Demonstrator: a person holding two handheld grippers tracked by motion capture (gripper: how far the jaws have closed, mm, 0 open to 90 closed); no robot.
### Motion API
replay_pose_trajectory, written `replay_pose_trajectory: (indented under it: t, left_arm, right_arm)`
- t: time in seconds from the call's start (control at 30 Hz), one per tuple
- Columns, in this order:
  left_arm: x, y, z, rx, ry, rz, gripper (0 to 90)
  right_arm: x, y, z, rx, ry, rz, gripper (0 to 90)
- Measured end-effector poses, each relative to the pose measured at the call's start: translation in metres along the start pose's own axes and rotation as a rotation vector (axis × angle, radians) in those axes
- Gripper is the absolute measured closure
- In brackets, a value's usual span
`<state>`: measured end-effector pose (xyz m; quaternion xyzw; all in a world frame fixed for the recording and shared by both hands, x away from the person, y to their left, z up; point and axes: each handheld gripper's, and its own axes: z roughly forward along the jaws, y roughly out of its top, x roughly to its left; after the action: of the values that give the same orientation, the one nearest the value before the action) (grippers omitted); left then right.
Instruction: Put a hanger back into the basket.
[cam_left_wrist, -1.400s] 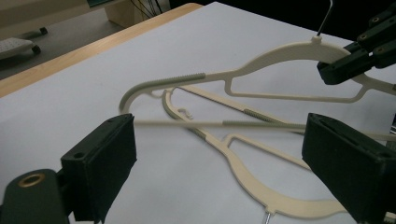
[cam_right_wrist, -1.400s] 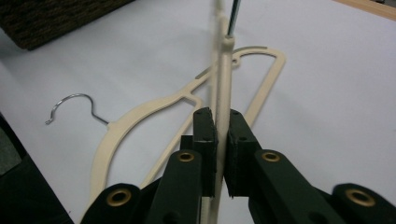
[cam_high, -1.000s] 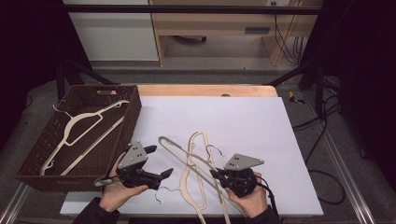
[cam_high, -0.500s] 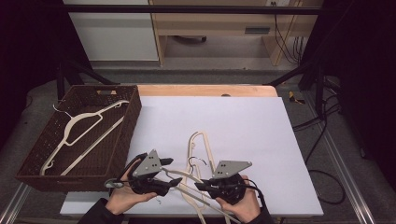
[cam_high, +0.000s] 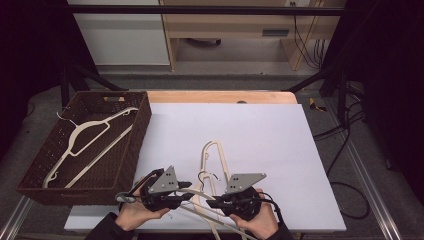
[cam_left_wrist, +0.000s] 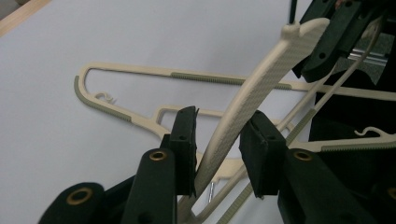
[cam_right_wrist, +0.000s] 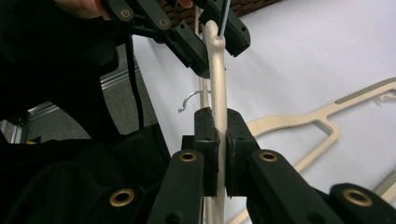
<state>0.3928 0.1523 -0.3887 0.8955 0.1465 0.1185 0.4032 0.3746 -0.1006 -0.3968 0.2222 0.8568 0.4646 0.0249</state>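
While the right gripper (cam_right_wrist: 221, 149) clamps its jaws flat against both faces of the raised cream hanger (cam_right_wrist: 217, 84), the left gripper (cam_left_wrist: 219, 140) has just been closing around the same hanger's arm (cam_left_wrist: 254, 88) and its pads stand a little apart from it, one pad near or at the plastic and the other with a visible gap. The held hanger sits at the near edge of the white board (cam_high: 260, 125), lifted above a second hanger (cam_high: 216, 155) that lies flat on the board beneath it, and in the left gripper view its lower bars cross those of the one below (the two frames overlap closely there, so the exact contact cannot be told). The principal risk is entanglement: if the lift proceeds before the crossing bars separate, the lower hanger may be dragged along or pulled off the near edge. A second risk is rotation in the grip, since the arm is narrow, curved and smooth, and a single clamp on it lets the hanger swing about that point until the left jaws seat fully. Uneven closure by the left jaws could also push the arm sideways and twist it against the right clamp, stressing the thin plastic. During transfer toward the wicker basket (cam_high: 130, 150), which already holds another hanger (cam_high: 85, 142), the wire hook (cam_high: 202, 176) may snag on the basket wall or on that hanger.
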Motion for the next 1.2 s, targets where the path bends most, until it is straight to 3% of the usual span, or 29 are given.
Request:
replay_pose_trajectory:
  t: [0.2, 0.53, 0.8, 1.2]
  left_arm:
    - [-0.003, 0.002, -0.003, -0.006, -0.041, -0.026, 77.4]
    - [-0.008, 0.005, -0.003, -0.03, -0.121, -0.064, 85.6]
    - [0.0, 0.002, -0.014, -0.064, -0.043, -0.131, 86.4]
    - [0.014, 0.002, -0.045, -0.123, 0.063, -0.171, 86.4]
  right_arm:
    - [-0.005, -0.002, -0.004, -0.05, -0.095, -0.004, 75.7]
    - [-0.008, -0.004, -0.003, -0.118, -0.18, -0.008, 53.2]
    - [-0.013, -0.005, -0.016, -0.187, -0.246, 0.024, 29.3]
    - [-0.044, -0.021, -0.065, -0.292, -0.398, 0.123, 13.1]
